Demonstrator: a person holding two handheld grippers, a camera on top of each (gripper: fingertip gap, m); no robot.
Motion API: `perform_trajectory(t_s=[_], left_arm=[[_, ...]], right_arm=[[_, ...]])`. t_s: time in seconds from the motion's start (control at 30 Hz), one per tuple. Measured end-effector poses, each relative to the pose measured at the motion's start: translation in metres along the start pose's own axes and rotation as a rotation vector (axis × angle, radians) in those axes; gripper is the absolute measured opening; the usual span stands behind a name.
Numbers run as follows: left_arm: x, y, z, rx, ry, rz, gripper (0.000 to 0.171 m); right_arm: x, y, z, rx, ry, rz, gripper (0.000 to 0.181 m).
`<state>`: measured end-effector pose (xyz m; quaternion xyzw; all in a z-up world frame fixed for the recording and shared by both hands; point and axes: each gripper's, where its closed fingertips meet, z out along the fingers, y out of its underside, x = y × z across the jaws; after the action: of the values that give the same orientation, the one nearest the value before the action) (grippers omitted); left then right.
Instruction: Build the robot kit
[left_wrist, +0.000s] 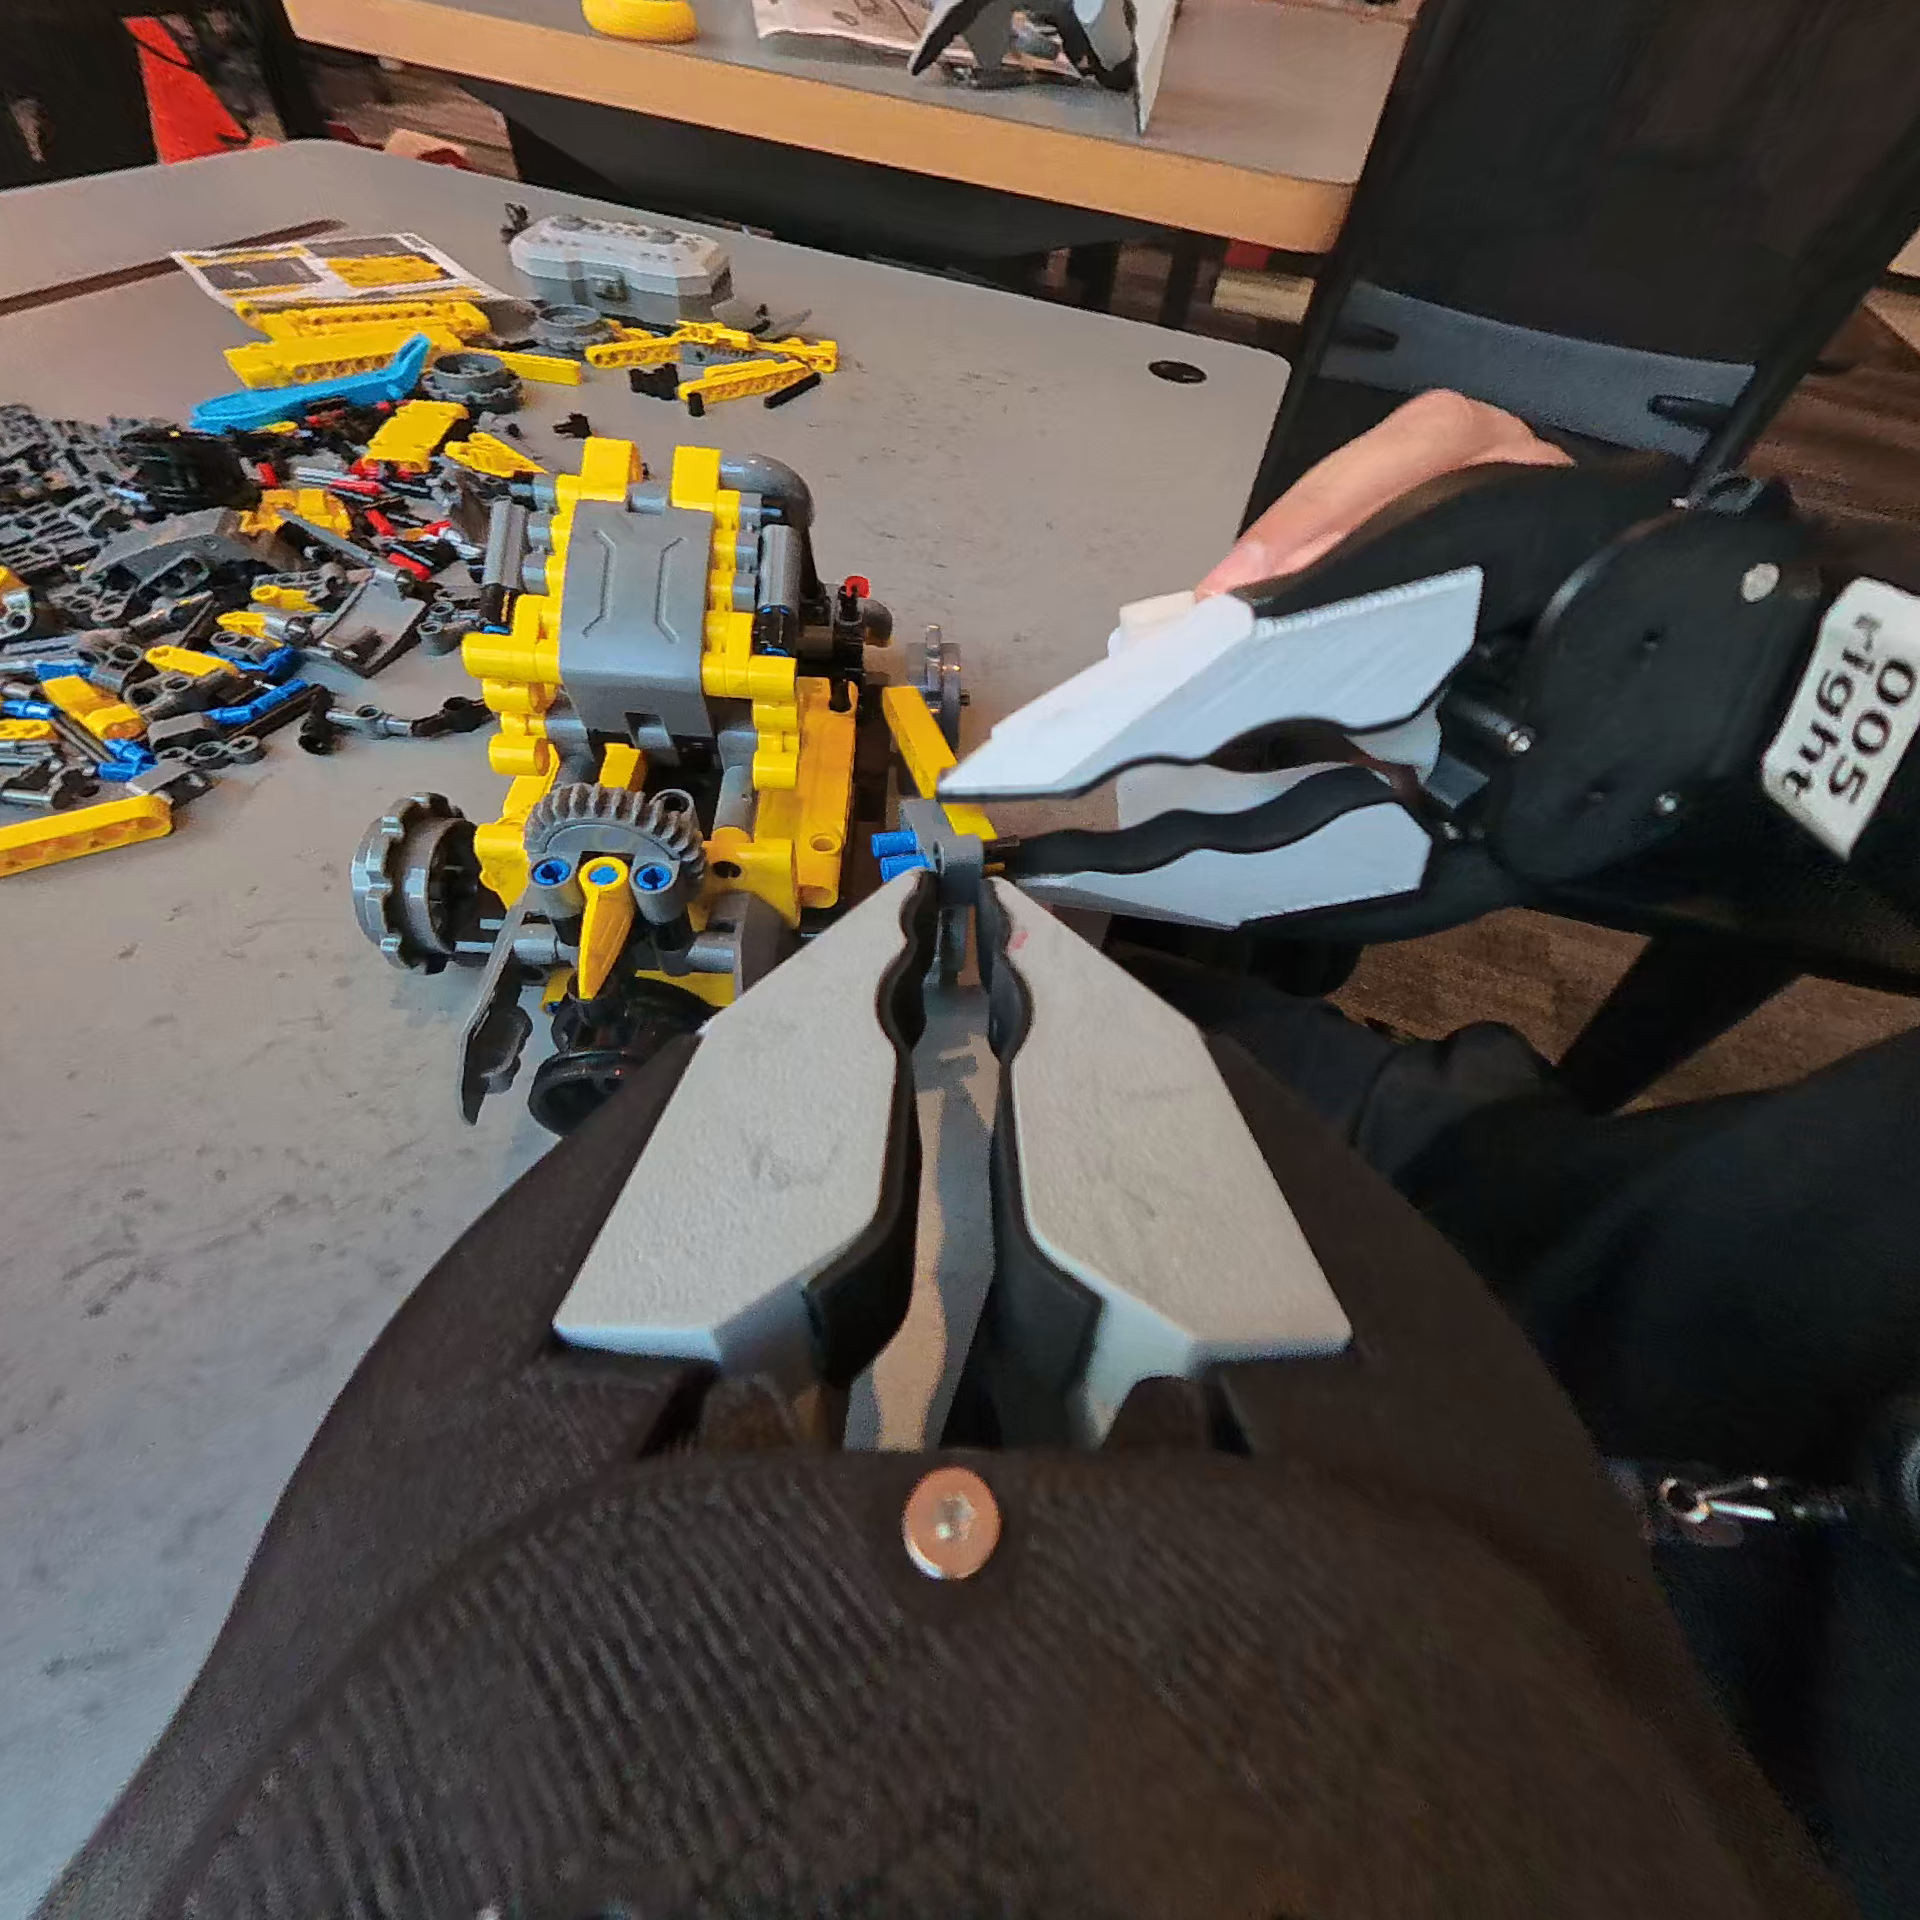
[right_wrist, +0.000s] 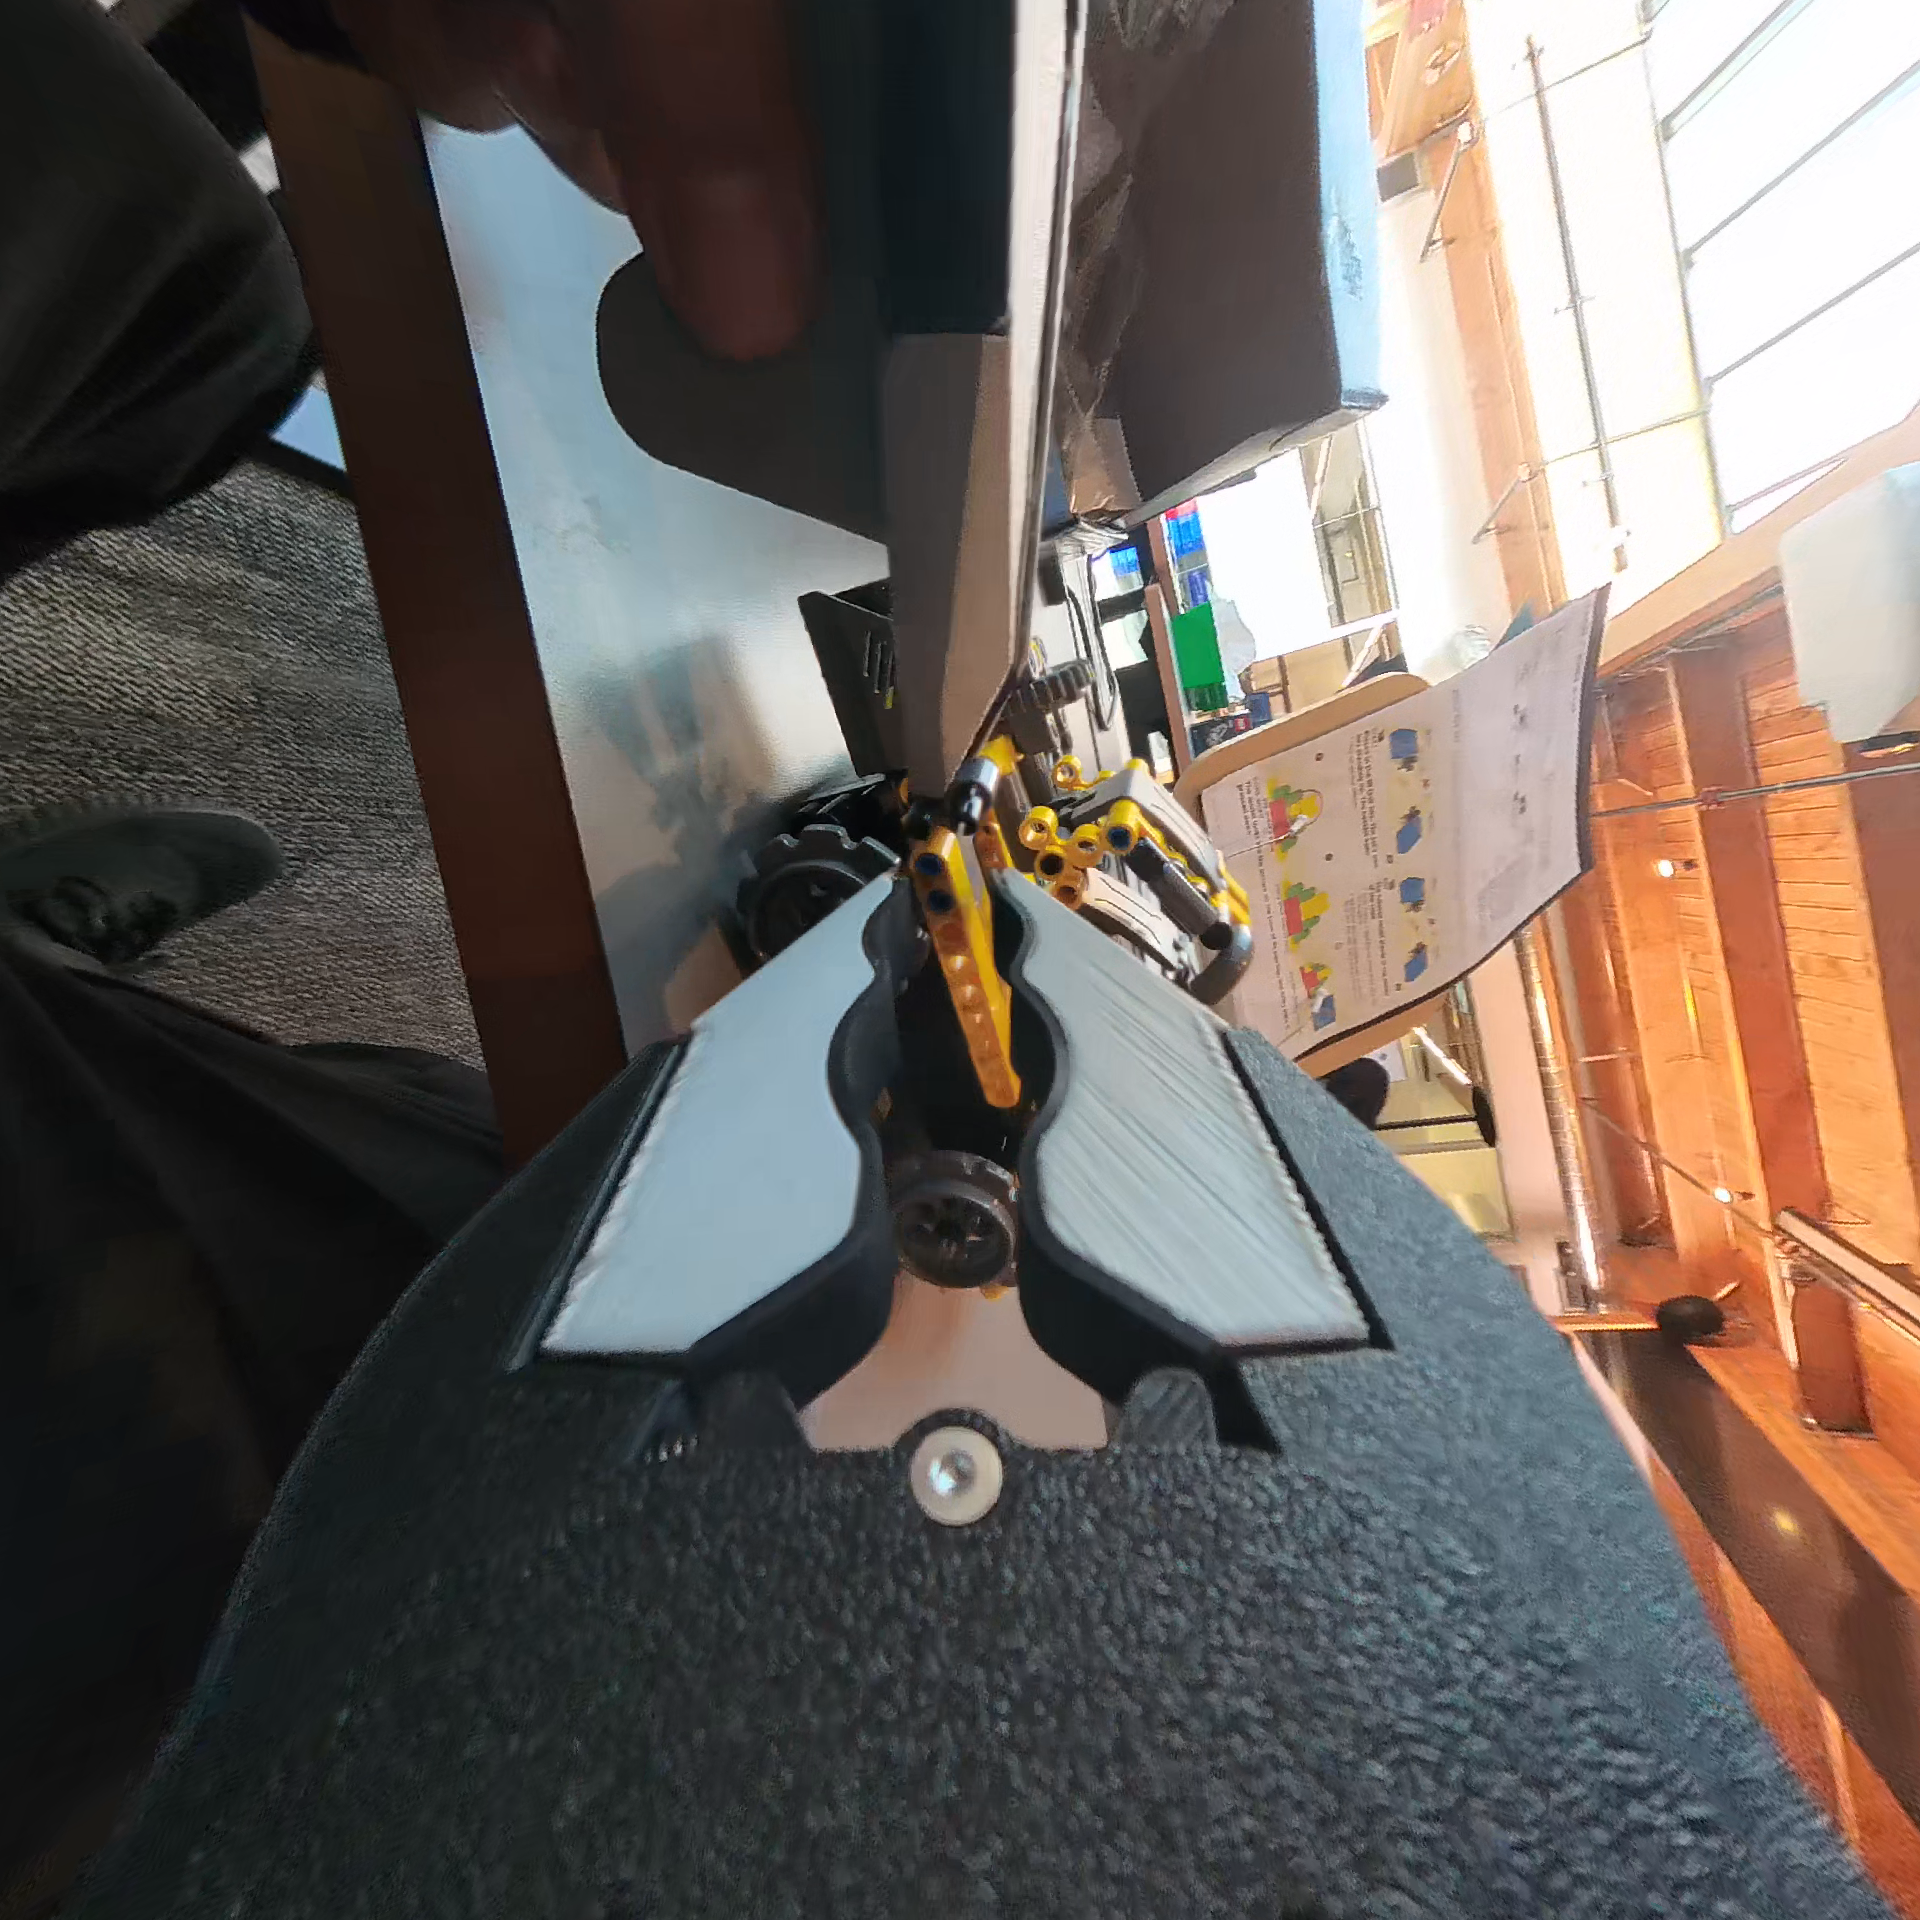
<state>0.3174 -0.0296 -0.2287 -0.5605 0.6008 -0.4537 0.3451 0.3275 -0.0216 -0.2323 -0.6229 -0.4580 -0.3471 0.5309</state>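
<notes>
A yellow and grey brick-built vehicle model (left_wrist: 644, 707) stands on the grey table (left_wrist: 208, 1143). My left gripper (left_wrist: 956, 899) is shut on a small grey piece with blue pins (left_wrist: 935, 847) at the model's near right corner. My right gripper (left_wrist: 982, 836) comes in from the right, and its tips meet the left gripper's tips. In the right wrist view my right gripper (right_wrist: 945, 883) is shut on a yellow holed beam (right_wrist: 971, 997), with the left gripper's (right_wrist: 935, 790) tip just beyond it. A grey wheel hub (right_wrist: 951, 1226) shows between the right fingers.
A pile of loose yellow, grey, blue and black parts (left_wrist: 208, 582) covers the table's left side. A printed sheet (left_wrist: 312, 260) and a grey box (left_wrist: 618, 255) lie at the back. A black chair (left_wrist: 1610, 208) stands to the right, beside a second table (left_wrist: 831, 104). An open booklet (right_wrist: 1455, 831) stands beyond the model. My left and right fingertips are right by each other.
</notes>
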Motion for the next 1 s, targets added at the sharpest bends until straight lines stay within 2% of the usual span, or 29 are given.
perform_trajectory(t_s=[0.17,0.27,0.37,0.47,0.53,0.6,0.7,0.77,0.83,0.9,1.0], left_arm=[[0.003,-0.004,-0.004,0.01,0.066,0.032,0.004],[-0.002,-0.003,-0.01,-0.028,0.064,0.082,0.004],[-0.005,-0.004,-0.016,-0.023,0.081,0.115,0.004],[0.005,-0.004,-0.021,-0.003,0.156,0.189,0.004],[0.01,0.001,-0.024,-0.019,0.188,0.256,0.004],[0.018,0.004,-0.029,-0.018,0.252,0.327,0.005],[0.019,0.013,-0.032,-0.072,0.306,0.363,0.005],[0.014,0.016,-0.032,-0.095,0.318,0.357,0.005],[0.007,0.018,-0.029,-0.117,0.303,0.335,0.005],[0.0,0.02,-0.024,-0.141,0.278,0.324,0.005],[-0.005,0.02,-0.02,-0.153,0.261,0.348,0.005]], right_arm=[[0.009,0.011,-0.01,0.007,-0.037,0.091,0.02],[0.026,0.03,-0.025,0.035,-0.095,0.254,0.019],[0.024,0.073,-0.029,-0.016,-0.304,0.541,0.02],[0.023,0.107,-0.027,-0.051,-0.406,0.745,0.048],[0.009,0.11,-0.027,-0.051,-0.55,0.86,0.053],[0.007,0.108,-0.023,-0.063,-0.593,0.868,0.052],[0.008,0.096,-0.016,-0.034,-0.581,0.79,0.03],[0.001,0.094,-0.013,-0.057,-0.608,0.73,0.029],[-0.007,0.1,-0.007,-0.105,-0.62,0.68,0.039],[-0.011,0.096,-0.005,-0.099,-0.647,0.675,0.03],[-0.012,0.093,-0.008,-0.126,-0.642,0.686,0.027]])
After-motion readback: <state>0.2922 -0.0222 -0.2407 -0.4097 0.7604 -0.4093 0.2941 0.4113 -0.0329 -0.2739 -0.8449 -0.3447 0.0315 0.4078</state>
